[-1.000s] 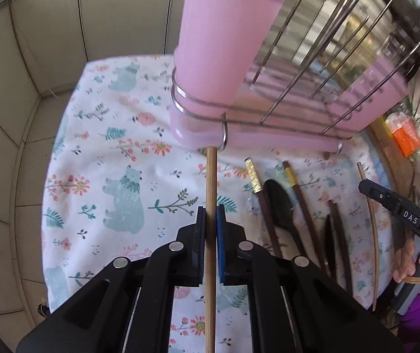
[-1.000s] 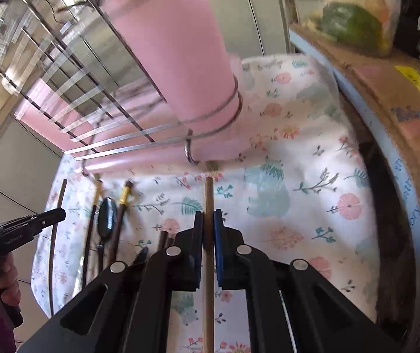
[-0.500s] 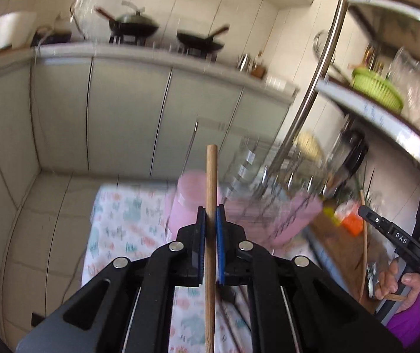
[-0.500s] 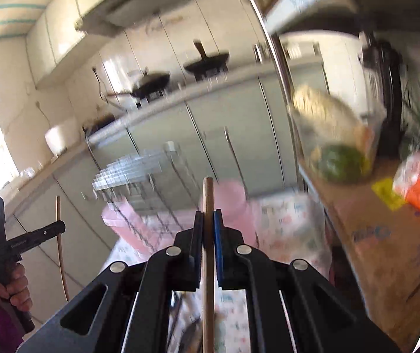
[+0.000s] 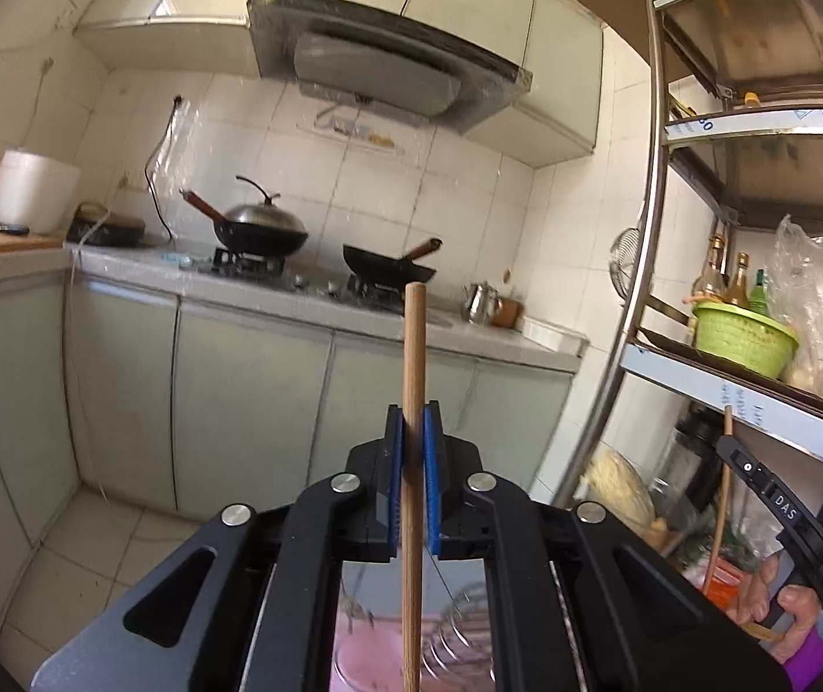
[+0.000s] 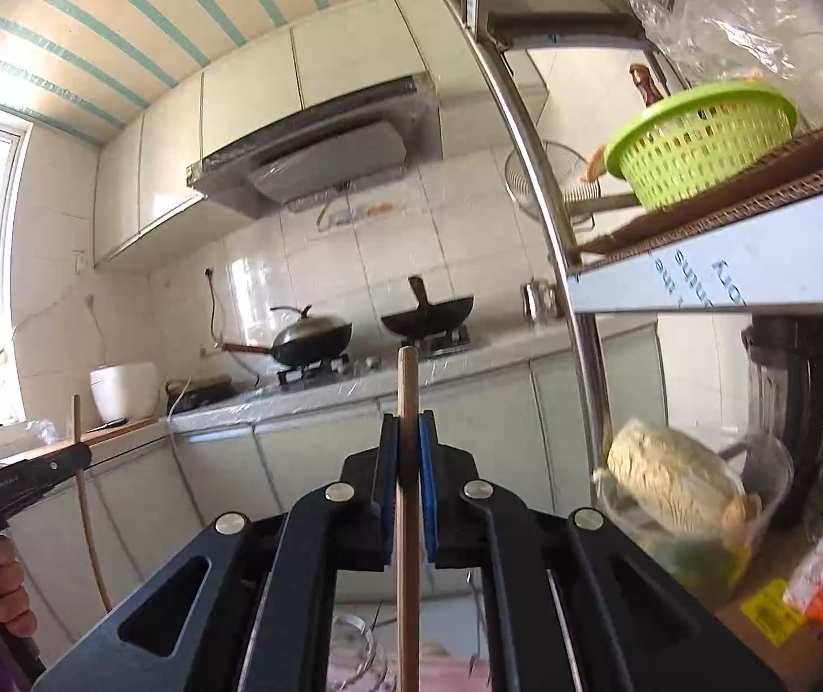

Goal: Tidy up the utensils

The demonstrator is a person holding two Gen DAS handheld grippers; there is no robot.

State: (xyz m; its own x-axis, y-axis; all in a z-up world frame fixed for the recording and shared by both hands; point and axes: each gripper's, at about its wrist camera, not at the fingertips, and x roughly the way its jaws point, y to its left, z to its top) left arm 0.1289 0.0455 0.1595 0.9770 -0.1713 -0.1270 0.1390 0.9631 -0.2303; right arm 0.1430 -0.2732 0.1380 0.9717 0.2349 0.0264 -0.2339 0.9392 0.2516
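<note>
hand-held gripper w/ chopstick between pads

We saw a smooth, matt wooden stick, glossy white tiles, a shiny metal rack post, and a green plastic basket.

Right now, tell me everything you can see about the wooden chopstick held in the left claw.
The wooden chopstick is a plain, light-brown round stick with a flat-cut top end. It stands upright, clamped between the blue pads of the left claw, which is shut on it. Its upper part rises above the pads; its lower part runs down between the black arms and out of frame. Nothing else touches it.
</note>
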